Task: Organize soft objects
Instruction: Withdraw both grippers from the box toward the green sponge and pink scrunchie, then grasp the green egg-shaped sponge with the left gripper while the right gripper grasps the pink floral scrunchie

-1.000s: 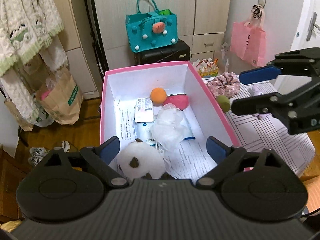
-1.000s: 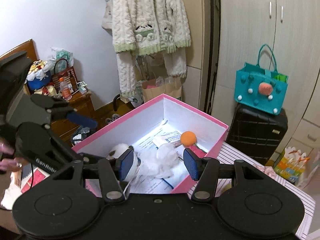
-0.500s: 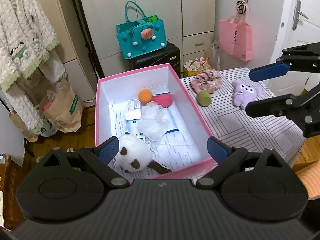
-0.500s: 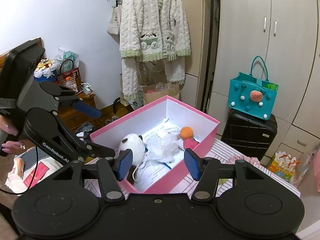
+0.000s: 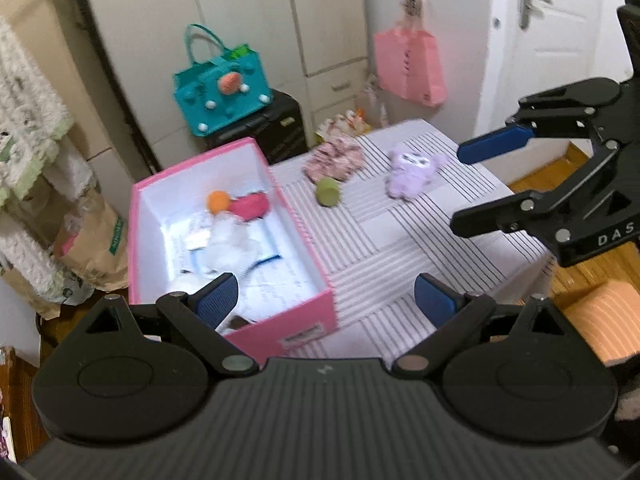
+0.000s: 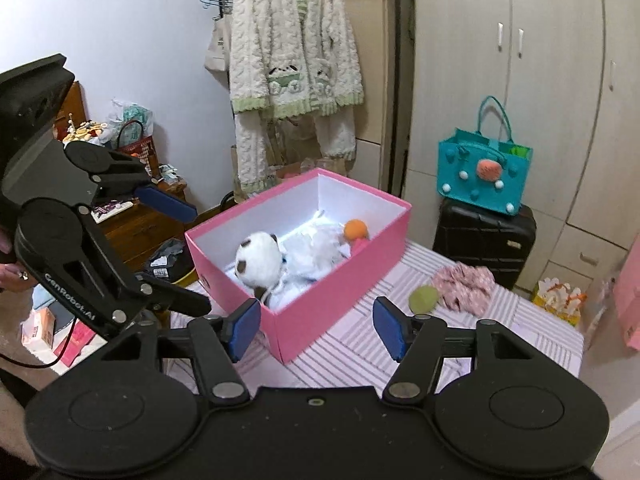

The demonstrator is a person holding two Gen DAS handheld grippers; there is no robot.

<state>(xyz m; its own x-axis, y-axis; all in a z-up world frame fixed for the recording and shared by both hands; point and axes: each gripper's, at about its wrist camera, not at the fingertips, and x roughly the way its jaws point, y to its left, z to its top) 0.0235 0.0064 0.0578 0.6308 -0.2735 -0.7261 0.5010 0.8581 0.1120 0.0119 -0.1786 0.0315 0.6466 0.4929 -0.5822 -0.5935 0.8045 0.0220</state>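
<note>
A pink box stands on the striped table. It holds a white panda plush, an orange ball, a pink soft toy and white fluff. On the table lie a green ball, a pink scrunchie and a purple plush. My left gripper is open and empty above the box's near end. My right gripper is open and empty, above the table by the box.
A teal bag sits on a black suitcase behind the table. A pink bag hangs on the wall. A fluffy robe hangs at the left. A paper bag stands on the floor.
Both grippers have pulled back and up from the box, so more of the table shows. The left view has swung right. Both stay open and empty.
</note>
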